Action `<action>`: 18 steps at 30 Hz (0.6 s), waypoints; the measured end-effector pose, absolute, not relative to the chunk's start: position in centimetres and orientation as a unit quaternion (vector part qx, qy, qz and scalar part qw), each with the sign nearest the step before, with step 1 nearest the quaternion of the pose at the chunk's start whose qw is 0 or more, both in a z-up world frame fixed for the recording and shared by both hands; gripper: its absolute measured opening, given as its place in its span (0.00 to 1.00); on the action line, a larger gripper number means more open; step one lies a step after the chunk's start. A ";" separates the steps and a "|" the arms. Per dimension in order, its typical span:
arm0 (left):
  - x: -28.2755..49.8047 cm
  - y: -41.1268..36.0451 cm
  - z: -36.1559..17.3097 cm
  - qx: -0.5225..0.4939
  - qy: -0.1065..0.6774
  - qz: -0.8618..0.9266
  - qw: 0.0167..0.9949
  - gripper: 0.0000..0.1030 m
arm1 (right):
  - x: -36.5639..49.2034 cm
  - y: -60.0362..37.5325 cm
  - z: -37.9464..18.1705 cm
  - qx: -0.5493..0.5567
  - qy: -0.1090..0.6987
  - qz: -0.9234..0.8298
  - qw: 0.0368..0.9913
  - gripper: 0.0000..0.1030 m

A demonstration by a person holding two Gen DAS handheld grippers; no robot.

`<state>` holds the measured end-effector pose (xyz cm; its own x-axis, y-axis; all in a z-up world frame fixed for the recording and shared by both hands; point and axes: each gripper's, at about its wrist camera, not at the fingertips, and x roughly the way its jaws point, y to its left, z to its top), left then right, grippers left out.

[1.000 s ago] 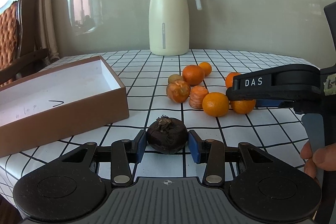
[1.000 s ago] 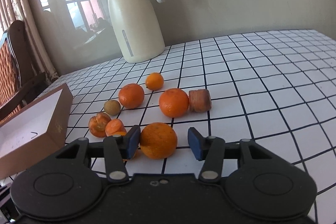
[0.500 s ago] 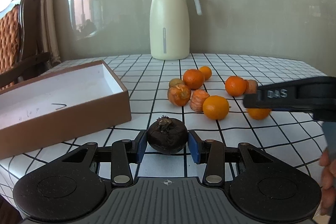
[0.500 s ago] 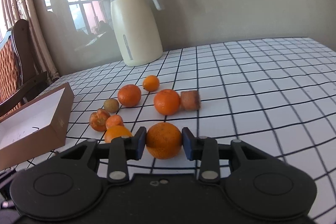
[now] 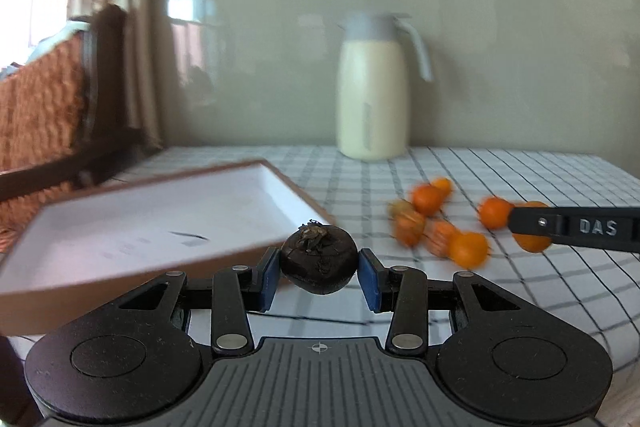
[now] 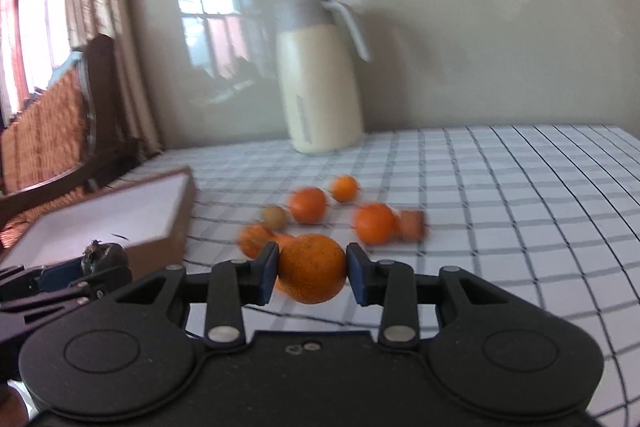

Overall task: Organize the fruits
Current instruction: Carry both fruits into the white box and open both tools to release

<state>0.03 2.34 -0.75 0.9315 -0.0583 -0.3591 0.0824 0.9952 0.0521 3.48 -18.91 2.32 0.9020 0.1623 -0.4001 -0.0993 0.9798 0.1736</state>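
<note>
The left hand-held gripper pinches a dark, round fruit with a dried calyx on top, most likely a mangosteen, its blue pads pressing the fruit's widest sides. The fruit looks clear of the counter, in front of the near corner of the open cardboard box. Its rind looks hard and dull, so it should hold firm in a grip across the middle; the brittle calyx is best left untouched.

The right hand-held gripper clamps an orange at its equator, also apparently off the counter. The peel is slightly springy and pebbled, giving good friction, but hard squeezing could bruise it.

Beyond the orange, the remaining oranges and smaller fruits lie clustered on the checked cloth, right of the box, which shows no fruit in the part in view. A cream thermos jug stands near the wall, and a wooden chair sits at the left. Both views are motion-blurred.
</note>
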 end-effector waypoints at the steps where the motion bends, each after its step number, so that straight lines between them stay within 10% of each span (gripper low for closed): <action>1: 0.0 3.1 -0.5 0.028 0.177 -0.026 0.983 0.41 | 3.7 -18.3 2.5 0.073 0.205 0.075 0.973 0.27; 18: 2.8 17.1 0.8 -0.038 0.189 0.161 0.968 0.41 | 9.8 -7.2 3.5 0.031 0.183 0.191 0.964 0.27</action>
